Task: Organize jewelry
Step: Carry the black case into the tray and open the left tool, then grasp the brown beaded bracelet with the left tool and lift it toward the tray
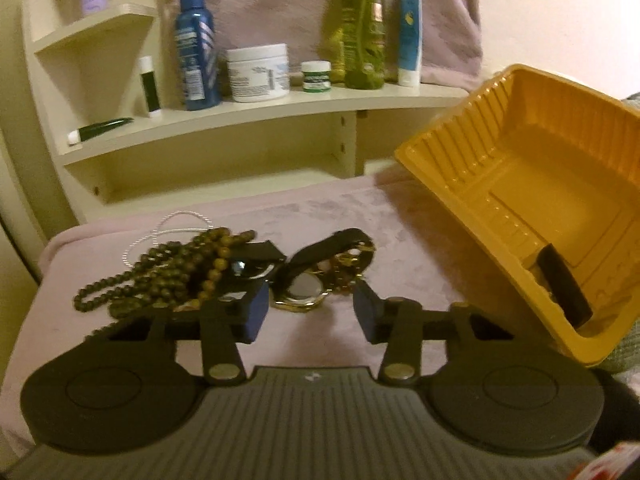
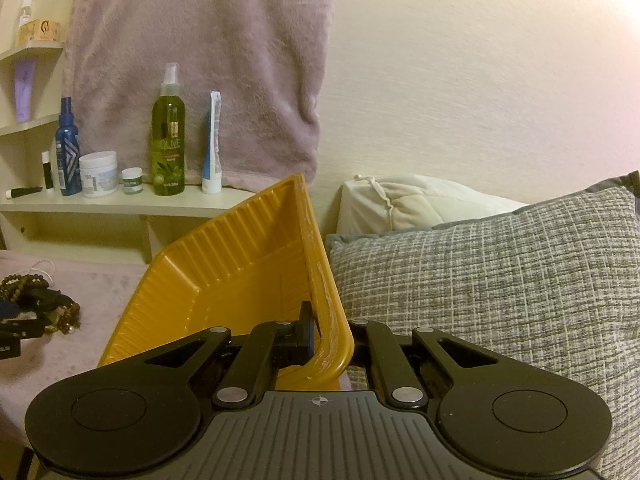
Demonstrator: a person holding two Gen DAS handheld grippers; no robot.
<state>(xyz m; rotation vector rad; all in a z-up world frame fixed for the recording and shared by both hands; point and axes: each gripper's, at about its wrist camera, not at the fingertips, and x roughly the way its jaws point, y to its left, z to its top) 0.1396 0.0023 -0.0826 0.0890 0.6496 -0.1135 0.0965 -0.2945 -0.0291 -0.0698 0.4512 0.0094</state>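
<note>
Jewelry [image 1: 240,268] lies heaped on a mauve cloth [image 1: 400,232], just ahead of the left gripper [image 1: 310,306]: brown bead strands over its left finger, a gold-rimmed watch [image 1: 302,294] with a black strap lying just past the gap between the two blue pads [image 1: 258,308]. Those pads stand apart, pressing on nothing. Bare cloth runs from the right finger to the yellow tray [image 1: 520,152], which is tilted up, its ribbed rim overhanging that finger's side. The right gripper [image 2: 320,340] is clamped on the tray's near wall, one finger inside, the other hidden outside. A grey pillow [image 2: 500,280] crowds its right side. Beyond the fingertips a shelf [image 2: 120,204] holds bottles; the green one [image 2: 168,144] reads "OLIVE".
</note>
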